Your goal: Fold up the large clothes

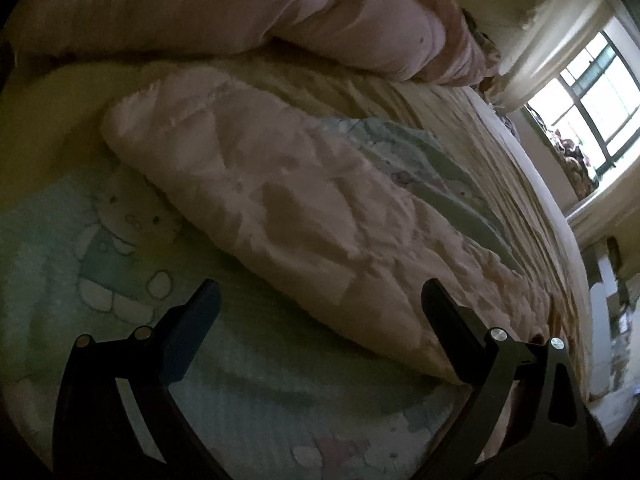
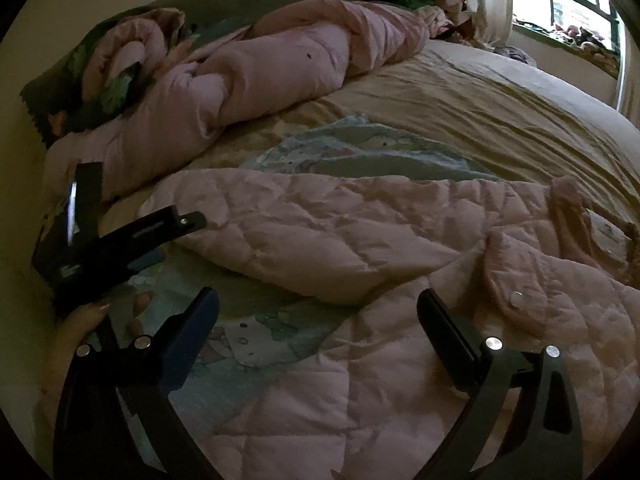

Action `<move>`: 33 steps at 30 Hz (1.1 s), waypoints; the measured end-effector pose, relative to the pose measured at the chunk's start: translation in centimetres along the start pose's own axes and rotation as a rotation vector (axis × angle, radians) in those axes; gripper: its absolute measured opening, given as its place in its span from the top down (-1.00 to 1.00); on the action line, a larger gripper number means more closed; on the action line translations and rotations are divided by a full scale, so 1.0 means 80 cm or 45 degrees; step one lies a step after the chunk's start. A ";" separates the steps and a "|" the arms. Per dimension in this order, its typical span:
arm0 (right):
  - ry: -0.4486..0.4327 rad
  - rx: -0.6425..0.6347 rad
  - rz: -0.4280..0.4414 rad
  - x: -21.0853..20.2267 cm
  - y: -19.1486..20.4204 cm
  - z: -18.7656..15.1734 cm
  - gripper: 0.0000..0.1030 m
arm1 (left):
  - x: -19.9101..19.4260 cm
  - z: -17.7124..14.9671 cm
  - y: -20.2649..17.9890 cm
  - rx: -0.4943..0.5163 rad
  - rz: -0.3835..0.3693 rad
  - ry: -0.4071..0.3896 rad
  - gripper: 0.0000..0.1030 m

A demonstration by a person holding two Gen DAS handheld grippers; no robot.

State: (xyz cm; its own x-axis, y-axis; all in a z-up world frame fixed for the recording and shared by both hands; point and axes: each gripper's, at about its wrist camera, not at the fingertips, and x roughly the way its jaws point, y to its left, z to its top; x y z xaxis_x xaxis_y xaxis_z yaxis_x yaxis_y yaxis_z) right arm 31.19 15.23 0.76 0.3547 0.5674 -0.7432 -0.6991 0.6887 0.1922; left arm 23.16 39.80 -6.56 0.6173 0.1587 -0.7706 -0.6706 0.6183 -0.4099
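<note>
Right gripper (image 2: 318, 310) and left gripper (image 1: 320, 300), jaws spread and empty, over pink quilted garment (image 2: 360, 240) half-folded on bed sheet (image 2: 480, 112); advised: pinch the folded edge squarely, then carry it across flat.

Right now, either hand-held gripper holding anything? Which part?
Nothing held. Left hand-held gripper and right hand-held gripper are both open above the pink quilted garment.

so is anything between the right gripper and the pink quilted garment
Nothing visible. The right gripper hangs open directly over the pink quilted garment on the bed, no object between them. The left gripper sits off to the left, near the garment's edge, also open.
</note>
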 end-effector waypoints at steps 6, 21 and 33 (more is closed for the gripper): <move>0.025 0.002 0.000 0.006 -0.004 -0.004 -0.92 | 0.038 0.013 0.027 -0.123 -0.007 0.044 -0.82; -0.048 0.130 -0.082 -0.045 -0.074 -0.039 -0.92 | 0.047 0.042 0.109 -0.450 -0.180 -0.187 0.33; -0.121 0.246 -0.085 -0.099 -0.113 -0.073 -0.92 | -0.063 0.051 0.043 -0.226 -0.365 -0.417 0.76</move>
State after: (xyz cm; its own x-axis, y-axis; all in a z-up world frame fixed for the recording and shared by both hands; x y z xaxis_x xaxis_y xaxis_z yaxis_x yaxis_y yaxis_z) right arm 31.12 1.86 1.15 0.4591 0.5514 -0.6965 -0.5433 0.7946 0.2709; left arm 19.39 44.26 -2.11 0.8660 0.2532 -0.4312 -0.4966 0.5360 -0.6827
